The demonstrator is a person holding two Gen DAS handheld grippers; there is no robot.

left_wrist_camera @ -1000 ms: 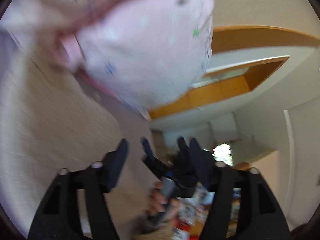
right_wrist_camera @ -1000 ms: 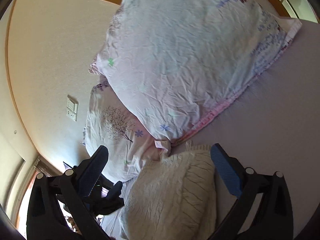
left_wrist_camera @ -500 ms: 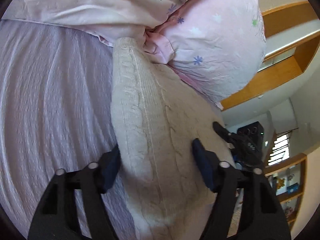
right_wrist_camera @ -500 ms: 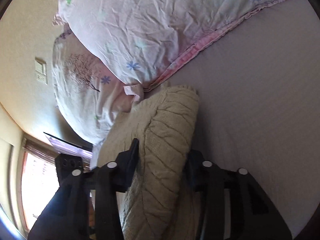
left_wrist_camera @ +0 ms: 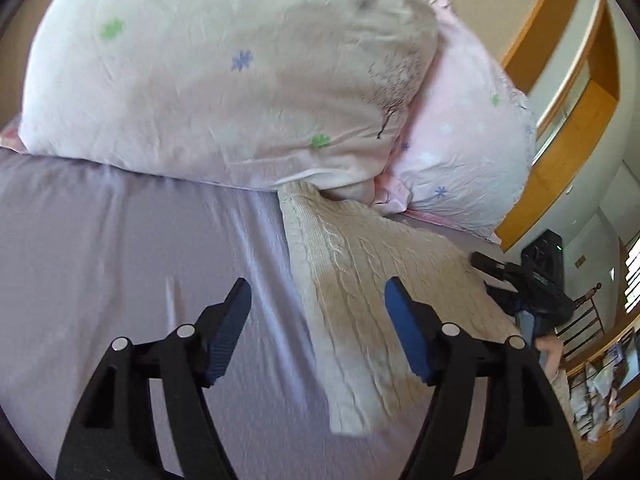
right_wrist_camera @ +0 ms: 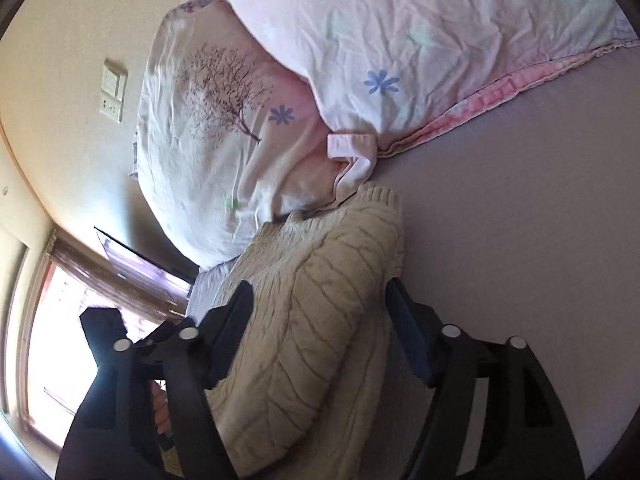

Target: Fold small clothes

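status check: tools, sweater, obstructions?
Left tool open, right tool open astride sweater. Sweater flat on sheet. Top edge touching pillows.

1. The far end of the sweater (left_wrist_camera: pixel 360 280) is tucked beneath the pillows (left_wrist_camera: pixel 224 80); its extent there cannot be seen.
2. The sweater's near end (right_wrist_camera: pixel 304 360) is cut off by the lower frame edge in the right wrist view.
3. The shelf contents (left_wrist_camera: pixel 600 392) at the lower right are rendered too small and blurred to identify.
4. The left gripper (right_wrist_camera: pixel 104 332) is partly masked by the right gripper's finger (right_wrist_camera: pixel 224 340).
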